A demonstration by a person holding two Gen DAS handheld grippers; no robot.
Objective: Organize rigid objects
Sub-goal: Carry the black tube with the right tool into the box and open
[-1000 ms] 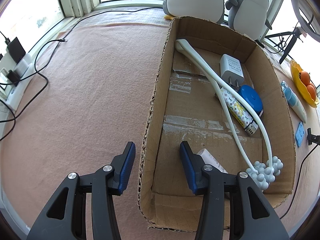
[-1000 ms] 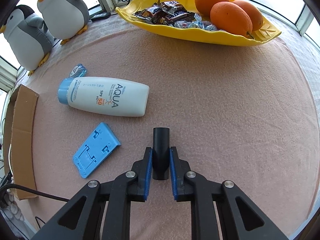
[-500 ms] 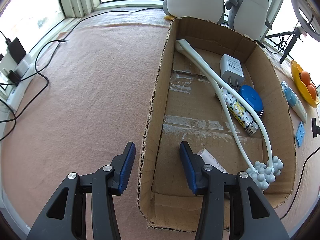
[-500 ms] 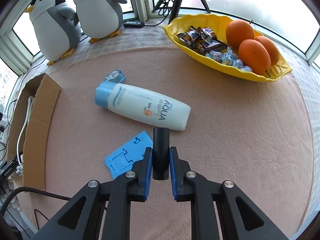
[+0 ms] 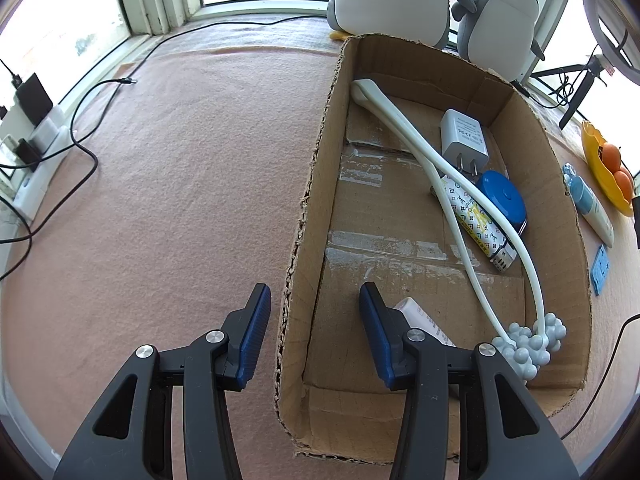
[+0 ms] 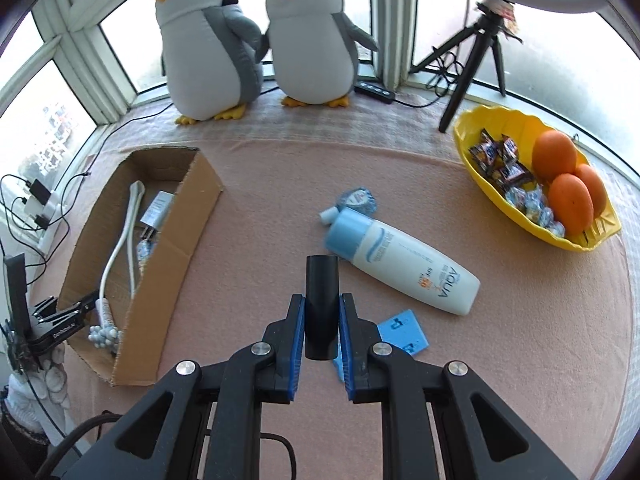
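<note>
My right gripper (image 6: 322, 300) is shut on a short black tube (image 6: 322, 280) and holds it above the pink cloth. A white sunscreen bottle (image 6: 404, 264) and a blue phone stand (image 6: 400, 330) lie just right of it. The cardboard box (image 6: 172, 248) stands to its left. My left gripper (image 5: 315, 292) is open astride the box's left wall (image 5: 304, 208), and neither pad touches it. Inside the box lie a white knobbed massager (image 5: 404, 120), a white charger (image 5: 464, 136), a blue disc (image 5: 502, 200), a patterned stick (image 5: 476, 224) and a white tube (image 5: 416, 312).
A yellow dish (image 6: 480, 128) with oranges and sweets sits at the right. Two plush penguins (image 6: 204, 48) and a tripod (image 6: 472, 64) stand by the window. A small blue sachet (image 6: 356, 200) lies at the bottle's cap. Cables and a power strip (image 5: 40, 148) run along the left edge.
My right gripper has risen and swung toward the box with the black tube, rolling as it went; the bottle and stand now lie to its right. The left gripper has not moved.
</note>
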